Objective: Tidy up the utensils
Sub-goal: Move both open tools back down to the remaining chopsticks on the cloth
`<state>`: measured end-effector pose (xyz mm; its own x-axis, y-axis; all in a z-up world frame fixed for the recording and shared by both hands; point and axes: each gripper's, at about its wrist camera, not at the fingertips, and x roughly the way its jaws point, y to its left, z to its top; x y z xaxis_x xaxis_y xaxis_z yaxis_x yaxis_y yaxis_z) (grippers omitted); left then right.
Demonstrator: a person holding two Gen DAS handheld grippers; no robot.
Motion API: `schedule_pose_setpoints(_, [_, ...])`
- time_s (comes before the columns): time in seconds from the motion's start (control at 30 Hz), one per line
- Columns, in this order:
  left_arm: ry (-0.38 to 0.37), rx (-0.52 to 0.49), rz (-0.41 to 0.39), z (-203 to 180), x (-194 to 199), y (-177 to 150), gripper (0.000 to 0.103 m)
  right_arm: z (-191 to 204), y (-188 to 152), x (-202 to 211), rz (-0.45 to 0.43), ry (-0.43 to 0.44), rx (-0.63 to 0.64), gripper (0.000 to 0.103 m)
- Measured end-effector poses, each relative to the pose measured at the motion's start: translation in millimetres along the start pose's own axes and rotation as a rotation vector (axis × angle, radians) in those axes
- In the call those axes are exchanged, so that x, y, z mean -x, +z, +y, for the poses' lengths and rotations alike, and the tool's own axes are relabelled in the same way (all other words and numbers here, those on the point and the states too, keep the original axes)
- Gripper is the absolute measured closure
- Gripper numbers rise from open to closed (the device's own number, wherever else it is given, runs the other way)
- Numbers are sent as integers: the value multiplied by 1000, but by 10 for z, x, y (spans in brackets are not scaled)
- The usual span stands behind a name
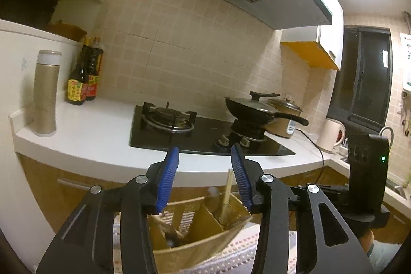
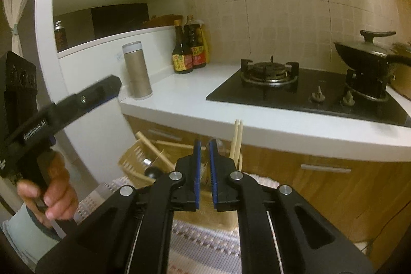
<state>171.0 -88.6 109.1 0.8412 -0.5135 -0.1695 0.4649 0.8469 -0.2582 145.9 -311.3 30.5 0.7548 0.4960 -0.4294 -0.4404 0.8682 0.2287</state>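
A tiled kitchen with a white worktop carrying a black gas hob, a lidded pan, two sauce bottles and a tan flask. Below, the left gripper is hovering with its blue pads wide apart over a divided wooden utensil box holding chopsticks. The right gripper is hanging over the same box, its pads nearly together; whether anything is clamped between them is unclear.
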Motion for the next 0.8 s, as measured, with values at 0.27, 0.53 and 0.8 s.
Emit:
schedule_pose_setpoints(0.27, [-14,7,44,-33,388,20,55,172,-151,287,66,7,7,55])
schedule_pose_setpoints(0.53, [22,-7,189,0,619,-215,50,353,-459,140,367,-36,-13,55])
schedule_pose_setpoints(0.8, [65,40,473,201,601,-770,50,345,-999,-198,695,-56,-74,55])
